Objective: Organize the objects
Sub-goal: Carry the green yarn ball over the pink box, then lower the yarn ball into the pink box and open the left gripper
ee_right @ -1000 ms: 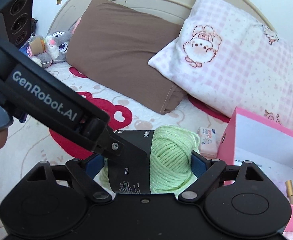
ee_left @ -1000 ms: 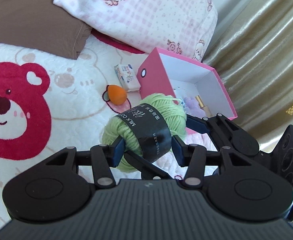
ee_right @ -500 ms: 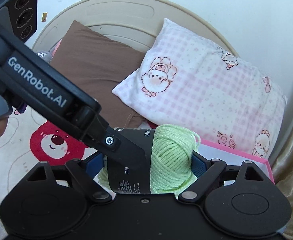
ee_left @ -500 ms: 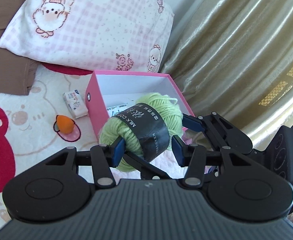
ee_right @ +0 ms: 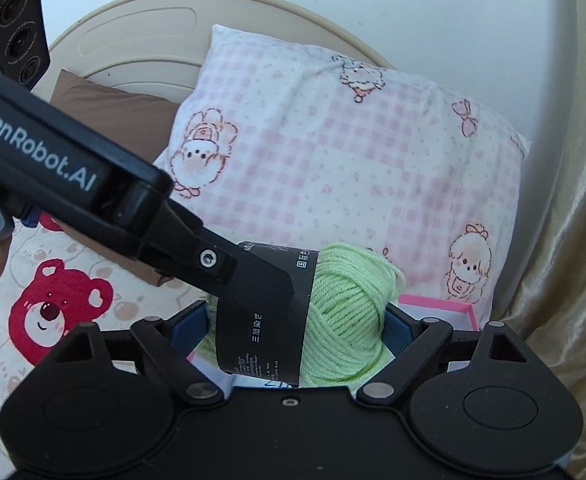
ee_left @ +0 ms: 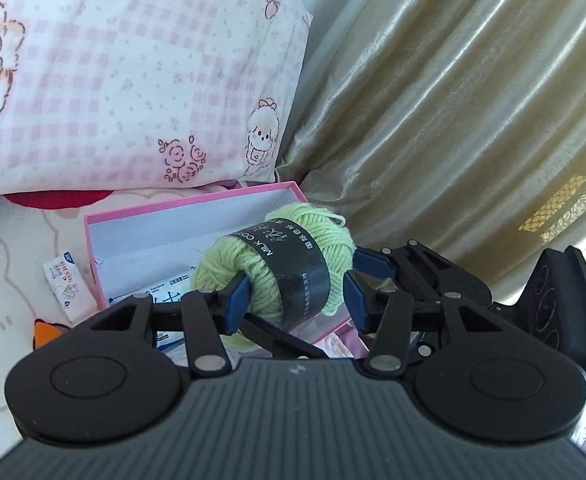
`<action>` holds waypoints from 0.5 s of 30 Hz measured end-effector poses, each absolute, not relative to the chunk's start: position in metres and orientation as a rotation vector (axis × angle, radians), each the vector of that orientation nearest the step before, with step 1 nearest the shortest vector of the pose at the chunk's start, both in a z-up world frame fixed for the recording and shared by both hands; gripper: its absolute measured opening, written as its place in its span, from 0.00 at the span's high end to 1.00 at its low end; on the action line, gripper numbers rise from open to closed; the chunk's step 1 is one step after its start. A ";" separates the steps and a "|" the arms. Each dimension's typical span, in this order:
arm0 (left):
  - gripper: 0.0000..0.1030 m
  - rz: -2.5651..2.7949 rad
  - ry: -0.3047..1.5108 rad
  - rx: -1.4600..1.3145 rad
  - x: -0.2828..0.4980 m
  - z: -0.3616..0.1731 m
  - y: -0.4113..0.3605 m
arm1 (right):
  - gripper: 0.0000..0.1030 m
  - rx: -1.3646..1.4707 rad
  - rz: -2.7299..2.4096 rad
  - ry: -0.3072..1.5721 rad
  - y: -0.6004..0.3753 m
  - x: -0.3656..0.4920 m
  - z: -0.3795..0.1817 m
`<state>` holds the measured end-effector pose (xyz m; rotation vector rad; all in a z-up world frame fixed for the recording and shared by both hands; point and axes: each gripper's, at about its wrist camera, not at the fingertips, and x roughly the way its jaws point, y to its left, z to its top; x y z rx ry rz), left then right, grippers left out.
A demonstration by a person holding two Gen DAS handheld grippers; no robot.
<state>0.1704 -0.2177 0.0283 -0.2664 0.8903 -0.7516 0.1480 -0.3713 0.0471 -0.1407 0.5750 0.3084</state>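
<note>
Yarn, a pale green ball (ee_left: 277,276) banded in a black label, was clenched between the blue pads of both tongs at once, the left gripper (ee_left: 295,294) squeezing it across one axis and the right gripper (ee_right: 293,328) across another, so each tool's fingers crossed the other's field of view. A second earlier the ball had hung over the bear-print bedspread short of the pink box (ee_left: 105,264); by this moment the pair had carried it forward until it hovered above the box's open white interior, beyond the left tongs' tips. That shift suggested the carry was nearly done and that lowering and letting go were what remained.

Beyond the left tongs, the left wrist camera alone showed what lay inside the box: a flat printed packet under the ball. To the left of that gripper's fingers it also caught a small white sachet (ee_left: 65,286) and a sliver of an orange object (ee_left: 47,330) on the spread, both outside the box, likely still to be sorted, plus a gold curtain (ee_left: 453,120) ahead and to the right. The right wrist camera saw only a corner of the box's rim past its right finger, but took in a pink checked pillow (ee_right: 353,168), a brown pillow (ee_right: 109,108), the headboard and a red bear print (ee_right: 57,308).
</note>
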 end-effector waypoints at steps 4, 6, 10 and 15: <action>0.54 -0.719 0.948 -0.265 0.202 0.003 -0.240 | 0.11 -0.103 0.309 0.662 -0.391 0.180 0.030; 0.54 -0.704 0.979 -0.270 0.218 -0.013 -0.249 | 0.11 -0.077 0.309 0.705 -0.400 0.196 0.019; 0.54 -0.677 1.037 -0.311 0.244 -0.041 -0.259 | 0.11 -0.087 0.316 0.776 -0.408 0.226 -0.005; 0.54 -0.671 1.073 -0.329 0.263 -0.067 -0.269 | 0.12 -0.080 0.283 0.889 -0.407 0.250 -0.038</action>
